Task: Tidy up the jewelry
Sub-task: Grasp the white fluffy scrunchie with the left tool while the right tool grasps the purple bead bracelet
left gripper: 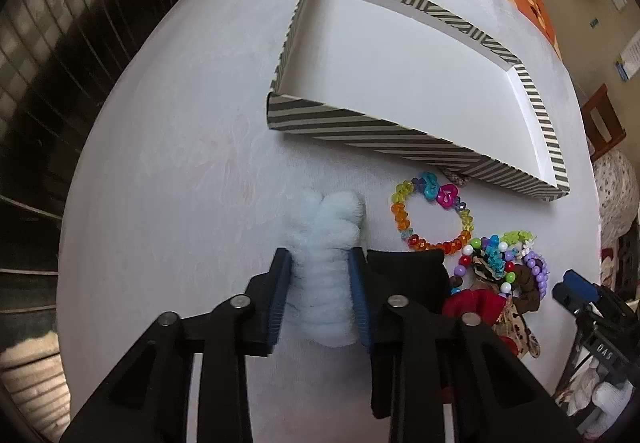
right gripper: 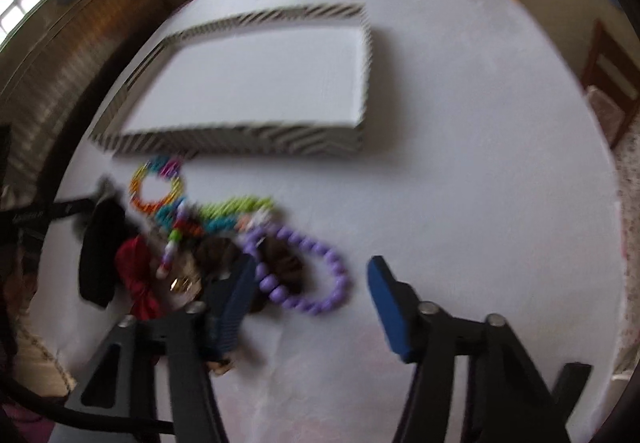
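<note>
Two grippers work over our white counter (left gripper: 168, 171). Our left gripper (left gripper: 320, 283) pinches a fluffy pale-blue scrunchie (left gripper: 324, 243), the striped box (left gripper: 400, 135) lying ahead. Our right gripper (right gripper: 312, 283) hovers with fingers parted around the purple bead bracelet (right gripper: 304, 275), not gripping.

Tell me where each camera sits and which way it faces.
Left wrist: on the left claw, looking steeply down at the pale blue scrunchie it squeezes; own fingers show.
Right wrist: on the right claw, looking steeply down at the purple bead bracelet; own fingers show.
Shared: striped box, rainbow bracelet.
</note>
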A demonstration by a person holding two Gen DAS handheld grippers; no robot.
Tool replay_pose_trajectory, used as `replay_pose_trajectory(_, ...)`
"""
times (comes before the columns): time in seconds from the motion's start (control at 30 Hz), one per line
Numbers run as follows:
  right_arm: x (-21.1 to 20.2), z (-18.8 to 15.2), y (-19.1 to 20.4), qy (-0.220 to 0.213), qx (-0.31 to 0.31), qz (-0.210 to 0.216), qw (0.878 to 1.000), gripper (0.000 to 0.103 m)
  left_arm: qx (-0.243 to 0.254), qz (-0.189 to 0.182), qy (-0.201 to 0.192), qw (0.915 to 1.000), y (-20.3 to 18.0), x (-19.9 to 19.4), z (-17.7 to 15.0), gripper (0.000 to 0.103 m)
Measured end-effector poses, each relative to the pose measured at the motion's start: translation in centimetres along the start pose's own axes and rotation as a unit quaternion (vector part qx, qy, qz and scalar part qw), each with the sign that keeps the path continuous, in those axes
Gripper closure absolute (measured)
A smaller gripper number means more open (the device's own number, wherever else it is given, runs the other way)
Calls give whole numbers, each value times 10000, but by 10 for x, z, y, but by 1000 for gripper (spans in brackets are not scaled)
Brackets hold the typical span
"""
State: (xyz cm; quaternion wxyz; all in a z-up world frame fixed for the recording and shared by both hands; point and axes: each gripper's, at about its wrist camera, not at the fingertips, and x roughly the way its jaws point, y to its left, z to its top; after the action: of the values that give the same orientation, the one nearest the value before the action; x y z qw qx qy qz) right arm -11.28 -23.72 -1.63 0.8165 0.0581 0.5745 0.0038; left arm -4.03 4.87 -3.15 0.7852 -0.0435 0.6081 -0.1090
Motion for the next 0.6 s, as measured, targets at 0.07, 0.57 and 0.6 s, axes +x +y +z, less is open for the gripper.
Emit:
replay_pose_trajectory(0.07,5,-5,5,89,-111,-20,9999,53,-24,-5,-32,10000,2,-1,2,100)
replay_pose_trajectory(0.57,-25,-8,0,-345,127,640,9973,93,-35,-174,-466,9988,7,-41,12,102)
replay_pose_trajectory(0.6,-34,-5,-2,-449,149,677,9966,93,-8,-189,-514,9985,7,-45,14,102)
